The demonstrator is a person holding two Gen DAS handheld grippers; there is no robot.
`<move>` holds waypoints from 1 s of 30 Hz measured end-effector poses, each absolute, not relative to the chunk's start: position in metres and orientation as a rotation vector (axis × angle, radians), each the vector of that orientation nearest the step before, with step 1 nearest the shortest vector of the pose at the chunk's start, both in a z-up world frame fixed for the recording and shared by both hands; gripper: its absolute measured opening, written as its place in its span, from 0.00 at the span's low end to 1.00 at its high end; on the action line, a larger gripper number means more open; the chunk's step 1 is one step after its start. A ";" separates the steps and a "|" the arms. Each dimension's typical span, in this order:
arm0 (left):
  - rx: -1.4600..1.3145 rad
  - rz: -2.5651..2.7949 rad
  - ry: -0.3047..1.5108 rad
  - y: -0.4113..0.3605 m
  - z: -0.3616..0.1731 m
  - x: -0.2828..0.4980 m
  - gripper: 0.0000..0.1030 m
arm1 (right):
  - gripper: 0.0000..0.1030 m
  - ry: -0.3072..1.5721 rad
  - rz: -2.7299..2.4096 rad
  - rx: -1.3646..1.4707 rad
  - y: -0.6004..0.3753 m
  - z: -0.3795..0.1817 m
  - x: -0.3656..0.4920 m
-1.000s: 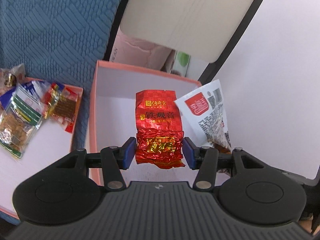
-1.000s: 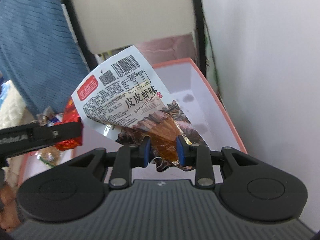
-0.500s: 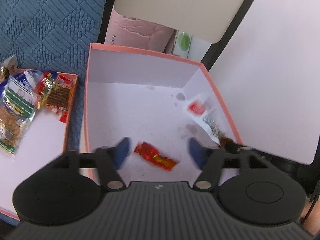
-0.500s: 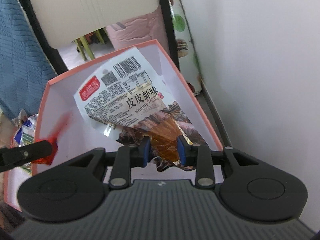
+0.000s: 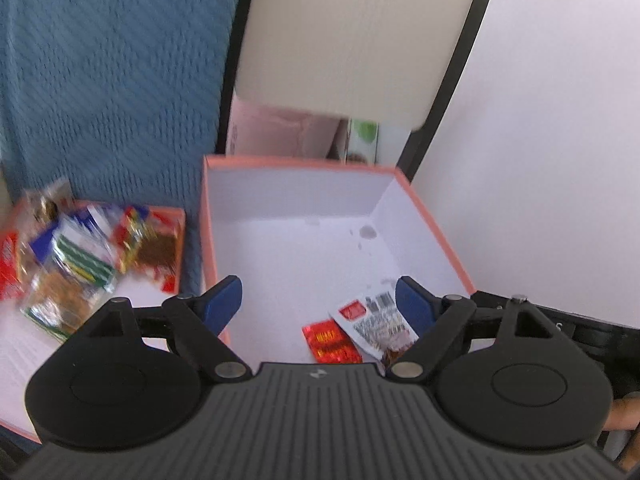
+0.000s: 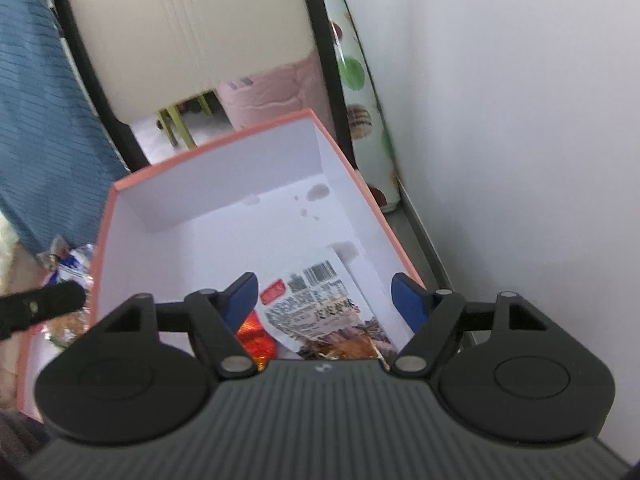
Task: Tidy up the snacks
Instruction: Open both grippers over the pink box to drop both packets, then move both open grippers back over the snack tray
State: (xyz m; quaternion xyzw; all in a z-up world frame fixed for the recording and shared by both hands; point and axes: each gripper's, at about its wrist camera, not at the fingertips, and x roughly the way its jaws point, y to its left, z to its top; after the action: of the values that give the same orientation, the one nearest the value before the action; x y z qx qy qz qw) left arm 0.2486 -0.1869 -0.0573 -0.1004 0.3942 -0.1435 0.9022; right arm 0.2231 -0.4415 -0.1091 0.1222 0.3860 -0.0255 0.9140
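While both pairs of blue-padded jaws stand wide apart, having just been opening, we hold nothing in either: the left gripper [image 5: 318, 302] and the right gripper [image 6: 324, 294] hang above the orange-rimmed box [image 5: 436, 232], which is white inside.

Below our jaws, two snacks lie on the floor of the box near its right wall, toward the near edge. The red foil packet [image 5: 330, 340] is small, shiny and crinkled, with gold lettering. Just beside it on the right, seemingly overlapping its edge, lies the white shrimp snack pouch [image 6: 320, 308], flat, with a red label at one corner, a barcode, black print, and a clear lower part showing brown pieces.

A few grey stains mark the floor of the box near its far right corner. Left of the box, a shallow orange-rimmed tray [image 5: 178, 216] holds a blurred heap of mixed snack packets [image 5: 80, 264].
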 end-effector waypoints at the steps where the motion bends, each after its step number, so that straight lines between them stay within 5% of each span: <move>1: -0.205 -0.293 0.796 -0.183 -0.050 0.245 0.85 | 0.73 0.784 -0.050 0.253 -0.441 -0.104 0.220; 18: -0.231 -0.285 0.535 -0.114 0.027 0.180 0.85 | 0.73 0.608 0.020 0.233 -0.402 -0.028 0.167; 30: -0.249 -0.255 0.468 -0.073 0.023 0.146 0.85 | 0.73 0.534 0.078 0.188 -0.362 -0.016 0.139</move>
State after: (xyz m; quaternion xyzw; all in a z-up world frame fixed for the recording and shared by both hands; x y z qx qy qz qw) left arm 0.1461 -0.0733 0.0225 -0.1225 0.2305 -0.1255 0.9571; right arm 0.1388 -0.3618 -0.0158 0.0926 0.2632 0.0386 0.9595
